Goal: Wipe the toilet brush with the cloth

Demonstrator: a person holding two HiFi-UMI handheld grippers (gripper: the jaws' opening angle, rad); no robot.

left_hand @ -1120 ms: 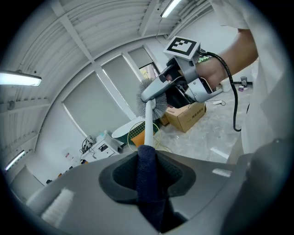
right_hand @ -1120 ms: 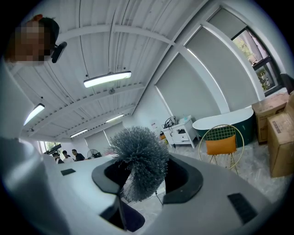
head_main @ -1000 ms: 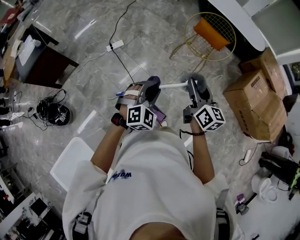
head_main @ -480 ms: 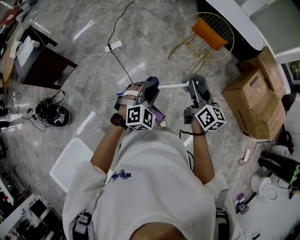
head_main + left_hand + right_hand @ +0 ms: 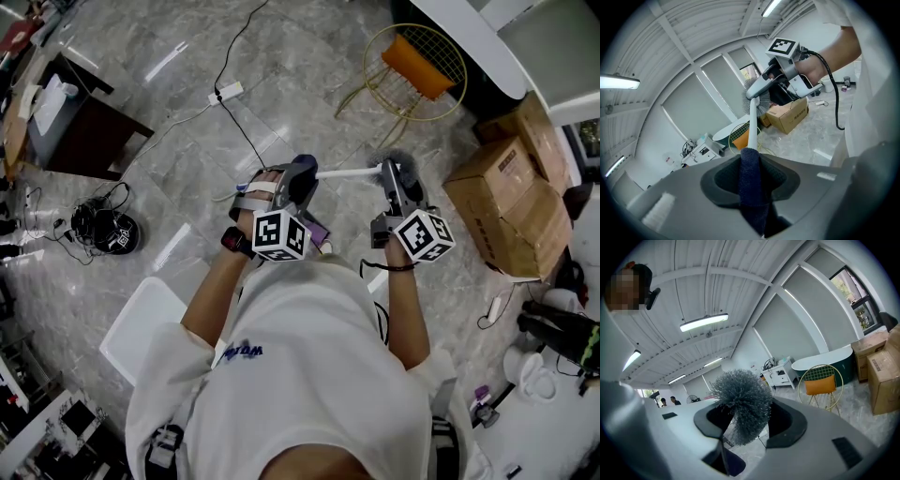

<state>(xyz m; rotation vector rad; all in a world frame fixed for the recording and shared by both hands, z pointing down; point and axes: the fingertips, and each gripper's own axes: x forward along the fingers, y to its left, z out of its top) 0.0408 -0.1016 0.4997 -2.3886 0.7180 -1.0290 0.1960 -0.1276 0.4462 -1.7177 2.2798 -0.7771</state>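
Observation:
The toilet brush has a white handle (image 5: 345, 172) and a grey bristle head (image 5: 401, 161). It lies level in the air between the two grippers, in front of the person's chest. My left gripper (image 5: 304, 176) is shut on a dark blue cloth (image 5: 751, 180) that wraps the handle (image 5: 752, 127). My right gripper (image 5: 387, 178) is shut on the brush close to its head, and the bristles (image 5: 741, 401) bulge out between its jaws. From the left gripper view the right gripper (image 5: 762, 89) shows at the handle's far end.
A gold wire chair with an orange cushion (image 5: 419, 61) stands ahead. Cardboard boxes (image 5: 511, 202) are stacked at the right. A power strip with its cable (image 5: 230, 91), a dark side table (image 5: 80, 122) and a black device with cords (image 5: 117, 230) are at the left. A white board (image 5: 141, 323) lies on the floor.

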